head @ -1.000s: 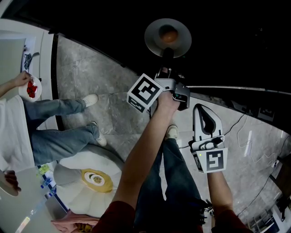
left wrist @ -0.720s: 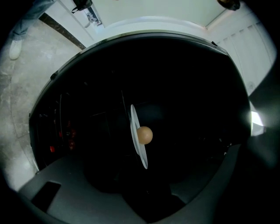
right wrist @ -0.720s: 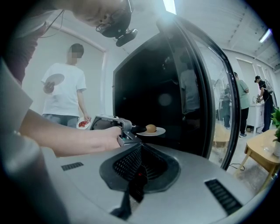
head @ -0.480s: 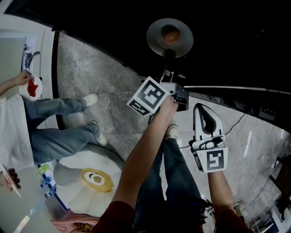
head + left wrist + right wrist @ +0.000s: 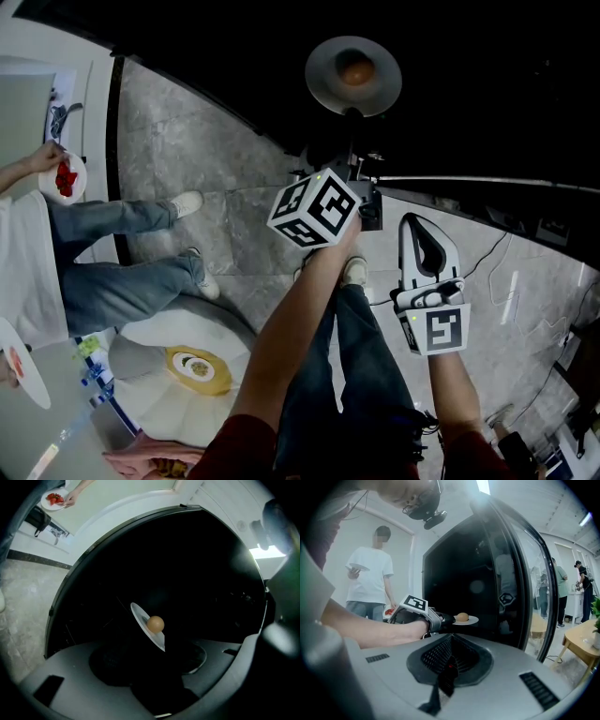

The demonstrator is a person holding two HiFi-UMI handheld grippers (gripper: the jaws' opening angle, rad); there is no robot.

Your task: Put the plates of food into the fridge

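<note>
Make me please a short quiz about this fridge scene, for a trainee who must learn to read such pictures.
1. True or false: the plate inside the dark fridge is empty.
2. Which gripper reaches toward that plate? A) left gripper B) right gripper C) both
3. Fill in: the person in the white shirt holds red food on a ____.
Key: 1 false, a round brown piece lies on it. 2 A; its jaws have just been opening, with the plate's rim at their tips. 3 plate.

No legible text. Only coded square markers on the left gripper's cube (image 5: 314, 208) and the right gripper's cube (image 5: 439, 330); hexagon emblem (image 5: 506, 599) on the fridge door (image 5: 520, 564) is unreadable.
</note>
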